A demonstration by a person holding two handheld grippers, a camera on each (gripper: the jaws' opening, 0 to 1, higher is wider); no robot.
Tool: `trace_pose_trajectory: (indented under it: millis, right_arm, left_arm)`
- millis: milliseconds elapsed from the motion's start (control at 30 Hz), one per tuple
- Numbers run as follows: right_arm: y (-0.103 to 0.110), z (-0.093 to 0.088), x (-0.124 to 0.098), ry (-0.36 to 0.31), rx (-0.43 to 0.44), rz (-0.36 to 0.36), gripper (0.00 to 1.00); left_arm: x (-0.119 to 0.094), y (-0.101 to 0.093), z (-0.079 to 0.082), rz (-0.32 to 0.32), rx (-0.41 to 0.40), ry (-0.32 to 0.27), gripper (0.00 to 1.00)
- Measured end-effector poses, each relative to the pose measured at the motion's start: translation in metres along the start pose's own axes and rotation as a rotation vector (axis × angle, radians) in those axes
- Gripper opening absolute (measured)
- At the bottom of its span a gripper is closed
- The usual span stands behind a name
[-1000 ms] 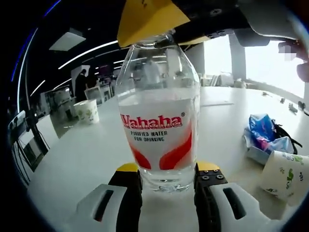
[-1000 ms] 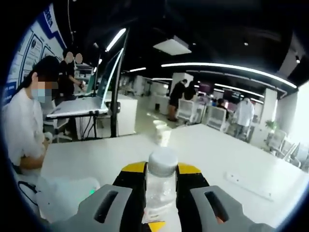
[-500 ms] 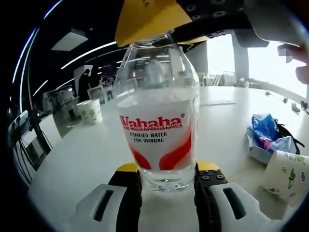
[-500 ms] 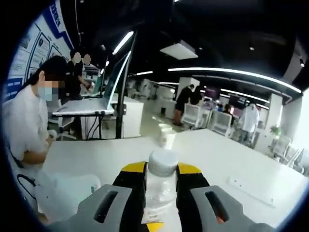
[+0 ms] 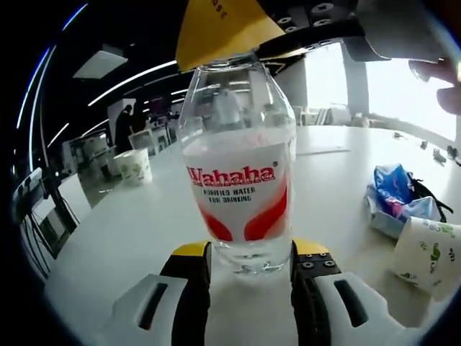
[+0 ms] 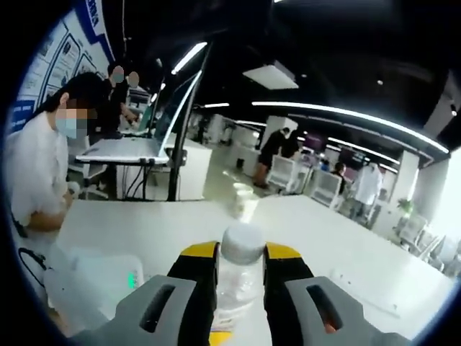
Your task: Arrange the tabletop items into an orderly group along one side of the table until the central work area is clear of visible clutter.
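While the left gripper [image 5: 246, 263] frames the base of one water bottle [image 5: 239, 166] in the left gripper view, its jaws stand on either side of the base and I cannot tell whether they touch it. The bottle stands upright on the white counter [image 5: 130, 231], clear, about two-thirds full, with a red-lettered label. At its top the right gripper [image 5: 248, 50] comes in from above, yellow tips at the neck. Two paper cups show: one cup [image 5: 134, 166] upright far off at the left, one tipped cup [image 5: 426, 254] near the right edge. Just beyond the tipped cup lies one blue packet [image 5: 396, 198] on a small box. The counter between the bottle and the far cup lies open; its left edge falls away to chairs and desks. Bright windows stand at the right, strip lights cross a dark ceiling.

In the right gripper view, the right gripper [image 6: 240, 270] is closed on the bottle neck [image 6: 238, 285], the white cap [image 6: 242, 243] rising between the yellow tips. One far paper cup [image 6: 243, 202] stands beyond on the counter [image 6: 338, 245]. A clear bag [image 6: 90, 288] lies at the lower left. A seated person [image 6: 39, 173] is at the left edge, and several more people stand farther back among desks and chairs.
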State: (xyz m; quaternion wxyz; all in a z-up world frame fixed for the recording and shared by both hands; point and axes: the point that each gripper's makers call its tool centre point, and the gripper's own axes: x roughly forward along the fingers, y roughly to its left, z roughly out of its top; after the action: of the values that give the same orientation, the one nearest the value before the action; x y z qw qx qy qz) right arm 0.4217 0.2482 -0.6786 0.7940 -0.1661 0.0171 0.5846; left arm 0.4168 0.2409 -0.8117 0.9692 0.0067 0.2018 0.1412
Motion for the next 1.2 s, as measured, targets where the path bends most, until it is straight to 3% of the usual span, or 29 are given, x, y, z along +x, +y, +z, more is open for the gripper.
trace_pose_trajectory:
  millis: [400, 533, 700, 1100, 1200]
  right_arm:
    - [0.001, 0.001, 0.000, -0.001, -0.004, -0.006, 0.21]
    - [0.002, 0.009, 0.001, -0.038, 0.015, -0.004, 0.27]
    - [0.001, 0.007, 0.002, -0.030, 0.029, -0.006, 0.30]
    - [0.005, 0.000, 0.002, -0.023, 0.097, 0.020, 0.56]
    - [0.002, -0.002, 0.002, -0.028, 0.140, 0.019, 0.65]
  left_arm:
    - [0.001, -0.002, 0.004, -0.012, -0.004, -0.005, 0.38]
    - [0.002, -0.001, 0.005, -0.017, -0.015, -0.007, 0.41]
    - [0.000, 0.000, 0.006, -0.013, -0.019, -0.012, 0.45]
    - [-0.001, -0.003, 0.003, -0.041, -0.041, -0.002, 0.64]
    - [-0.002, -0.006, 0.002, -0.053, -0.001, 0.007, 0.67]
